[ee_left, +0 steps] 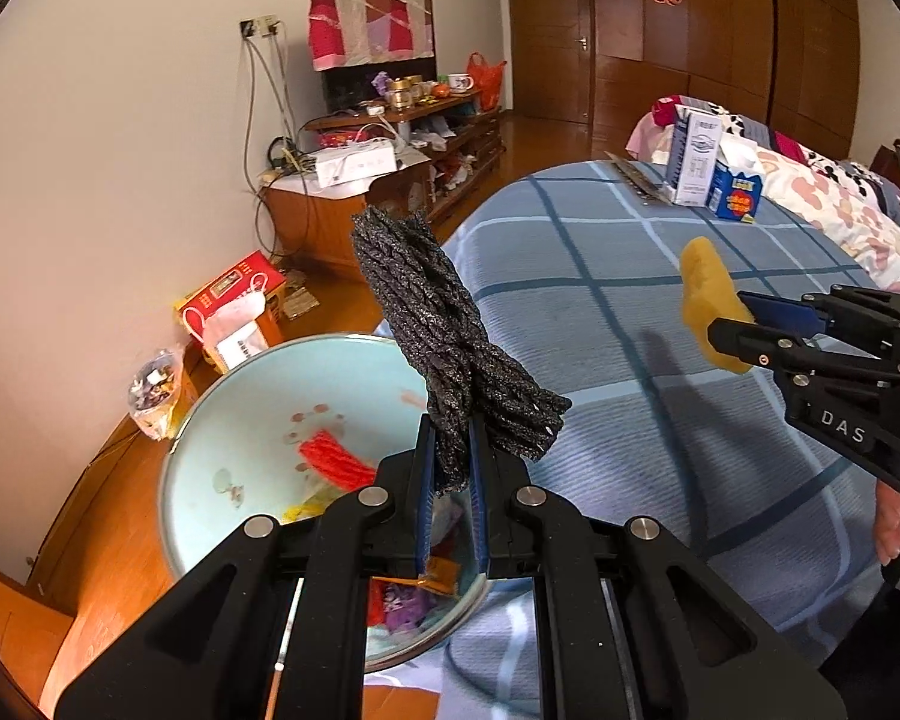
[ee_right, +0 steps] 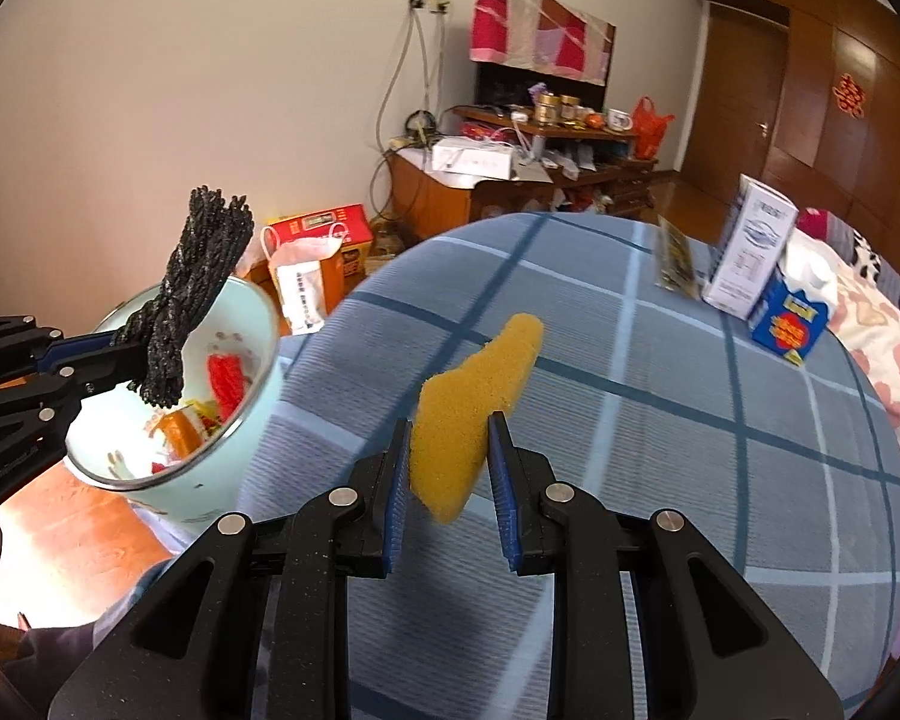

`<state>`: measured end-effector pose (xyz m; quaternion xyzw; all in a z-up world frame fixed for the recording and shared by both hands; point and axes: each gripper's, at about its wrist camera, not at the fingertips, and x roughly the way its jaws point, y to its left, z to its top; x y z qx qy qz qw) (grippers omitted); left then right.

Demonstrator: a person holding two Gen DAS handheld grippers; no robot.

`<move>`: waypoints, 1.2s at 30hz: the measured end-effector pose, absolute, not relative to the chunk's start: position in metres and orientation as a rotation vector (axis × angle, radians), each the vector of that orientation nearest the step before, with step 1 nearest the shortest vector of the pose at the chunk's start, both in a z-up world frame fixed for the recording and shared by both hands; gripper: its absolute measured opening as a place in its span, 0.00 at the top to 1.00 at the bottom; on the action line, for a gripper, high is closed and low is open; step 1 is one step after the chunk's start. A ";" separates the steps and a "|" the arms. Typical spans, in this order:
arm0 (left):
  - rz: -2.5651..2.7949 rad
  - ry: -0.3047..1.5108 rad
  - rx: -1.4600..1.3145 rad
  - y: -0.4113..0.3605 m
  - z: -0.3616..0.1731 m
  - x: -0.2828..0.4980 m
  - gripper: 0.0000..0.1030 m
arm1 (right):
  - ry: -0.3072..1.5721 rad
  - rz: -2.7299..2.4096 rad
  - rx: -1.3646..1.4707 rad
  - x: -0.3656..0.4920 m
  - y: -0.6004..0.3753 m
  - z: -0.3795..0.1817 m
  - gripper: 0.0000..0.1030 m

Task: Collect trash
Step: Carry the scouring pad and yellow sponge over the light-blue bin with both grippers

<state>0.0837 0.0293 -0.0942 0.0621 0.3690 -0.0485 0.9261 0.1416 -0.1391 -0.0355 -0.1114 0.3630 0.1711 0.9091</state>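
Observation:
My left gripper point(ee_left: 451, 450) is shut on a black glittery twisted piece point(ee_left: 438, 336) and holds it above the rim of a pale blue bin point(ee_left: 210, 420); the piece also shows in the right wrist view point(ee_right: 192, 288). The bin point(ee_right: 258, 324) holds a red piece point(ee_left: 336, 459) and other scraps. My right gripper point(ee_right: 448, 450) is shut on a yellow sponge piece point(ee_right: 474, 402) above the blue checked bedspread point(ee_right: 630, 420). The right gripper point(ee_left: 744, 324) and the sponge point(ee_left: 705, 294) also show in the left wrist view, to the right of the bin.
A white carton point(ee_right: 750, 246), a blue box point(ee_right: 789, 324) and a flat wrapper point(ee_right: 675, 261) stand at the bed's far side. A red box with a white bag point(ee_left: 234, 312) sits on the wooden floor by the wall. A cluttered wooden cabinet point(ee_left: 390, 168) stands behind.

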 end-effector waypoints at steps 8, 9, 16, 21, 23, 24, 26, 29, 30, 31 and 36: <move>-0.062 0.762 0.122 0.052 -0.096 0.076 0.90 | 0.746 0.403 -0.264 0.141 -0.113 -0.036 0.75; -0.059 0.763 0.120 0.054 -0.097 0.075 0.90 | 0.745 0.407 -0.267 0.141 -0.111 -0.036 0.75; -0.031 0.767 0.112 0.071 -0.097 0.070 0.90 | 0.743 0.442 -0.290 0.137 -0.093 -0.036 0.75; -0.012 0.770 0.108 0.081 -0.098 0.068 0.90 | 0.739 0.462 -0.306 0.136 -0.083 -0.035 0.75; -0.005 0.771 0.106 0.084 -0.097 0.067 0.90 | 0.739 0.469 -0.312 0.136 -0.079 -0.035 0.75; -0.002 0.771 0.105 0.085 -0.097 0.068 0.90 | 0.739 0.473 -0.315 0.136 -0.077 -0.035 0.75; 0.005 0.770 0.101 0.088 -0.096 0.067 0.90 | 0.738 0.481 -0.321 0.135 -0.073 -0.035 0.75; 0.015 0.768 0.098 0.093 -0.096 0.066 0.90 | 0.736 0.495 -0.328 0.134 -0.067 -0.036 0.75; 0.018 0.768 0.098 0.094 -0.096 0.065 0.90 | 0.735 0.500 -0.331 0.133 -0.064 -0.036 0.75; 0.022 0.768 0.098 0.095 -0.096 0.065 0.90 | 0.735 0.506 -0.335 0.132 -0.062 -0.037 0.75; 0.046 0.769 0.099 0.103 -0.097 0.063 0.90 | 0.731 0.523 -0.349 0.130 -0.051 -0.036 0.75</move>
